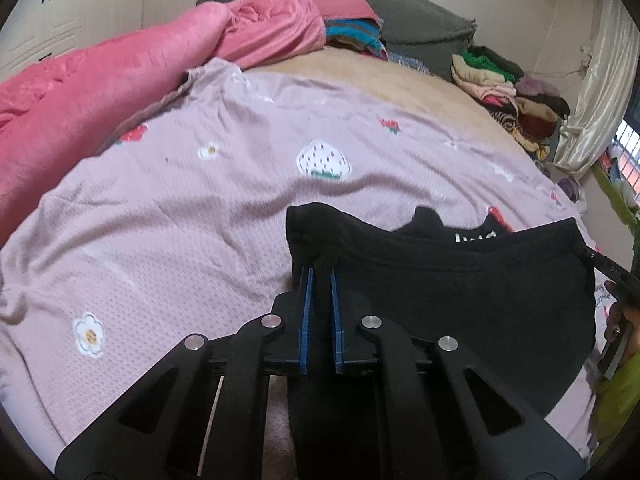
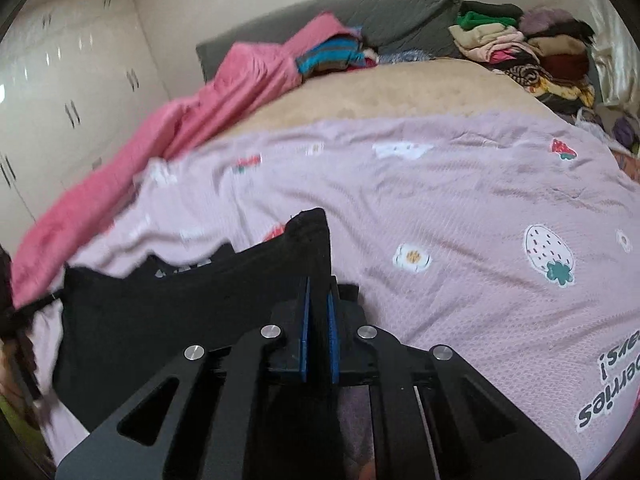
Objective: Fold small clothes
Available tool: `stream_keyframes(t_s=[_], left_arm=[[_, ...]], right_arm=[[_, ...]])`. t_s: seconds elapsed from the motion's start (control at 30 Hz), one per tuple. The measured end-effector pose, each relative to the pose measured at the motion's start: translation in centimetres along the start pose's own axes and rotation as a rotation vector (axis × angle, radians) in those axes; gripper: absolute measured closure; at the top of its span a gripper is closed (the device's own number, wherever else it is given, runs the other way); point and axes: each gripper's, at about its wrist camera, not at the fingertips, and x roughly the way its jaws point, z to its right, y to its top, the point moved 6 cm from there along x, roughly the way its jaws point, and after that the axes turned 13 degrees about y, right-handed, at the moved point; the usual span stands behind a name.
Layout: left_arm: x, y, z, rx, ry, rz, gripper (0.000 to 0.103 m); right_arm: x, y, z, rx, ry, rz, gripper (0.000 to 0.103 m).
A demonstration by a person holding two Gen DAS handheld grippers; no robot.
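Note:
A small black garment (image 1: pixel 460 288) hangs stretched between my two grippers above the bed. My left gripper (image 1: pixel 320 274) is shut on its left top corner. My right gripper (image 2: pixel 319 284) is shut on its other top corner; in the right wrist view the black garment (image 2: pixel 180 304) spreads to the left. A white label shows at its neckline (image 1: pixel 474 237). The right gripper's fingers (image 1: pixel 608 266) show at the right edge of the left wrist view, gripping the cloth.
The bed is covered by a lilac sheet (image 1: pixel 200 208) with strawberry and flower prints. A pink quilt (image 1: pixel 100 80) is bunched at the left. Folded clothes (image 1: pixel 516 96) are piled by the grey headboard (image 1: pixel 420 20). A wardrobe (image 2: pixel 60 80) stands at the left.

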Motion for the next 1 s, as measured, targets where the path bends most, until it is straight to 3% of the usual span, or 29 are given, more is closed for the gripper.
stream_keyframes(t_s=[0.3,0.37,0.5,0.6,0.7,0.83,1.0], left_arm=[[2.1,-1.2,-1.1,-0.047,0.019,-0.053,0.101],[1.9,-1.2,-1.3,-0.05,0.025,-0.053,0.092],[0.8,-1.4,-1.4,-0.046,0.035,-0.047,0.085],[0.1,-1.9,-1.2,-0.033,0.04,-0.052,0.079],[-0.6,-3.0,-0.8,-0.041,0.011,-0.078,0.071],[-1.2,-4.9,-0.5,-0.073,-0.042,-0.133,0.043],[-1.5,-7.0,-0.5,-0.088,-0.043,-0.184,0.042]], right_arm=[[2.9,-1.6,2.0,0.013,-0.101,-0.063,0.096],[2.9,-1.8,2.1,0.018,-0.106,-0.061,0.095],[1.0,-1.8,2.0,0.019,-0.12,-0.04,0.087],[-0.6,-2.4,1.4,0.019,-0.091,-0.038,0.071],[-1.7,-3.7,0.6,0.01,-0.074,-0.07,0.062],[-2.9,-5.9,-0.2,0.031,-0.051,-0.12,0.054],[-3.4,-8.5,-0.9,0.037,-0.036,-0.175,0.054]])
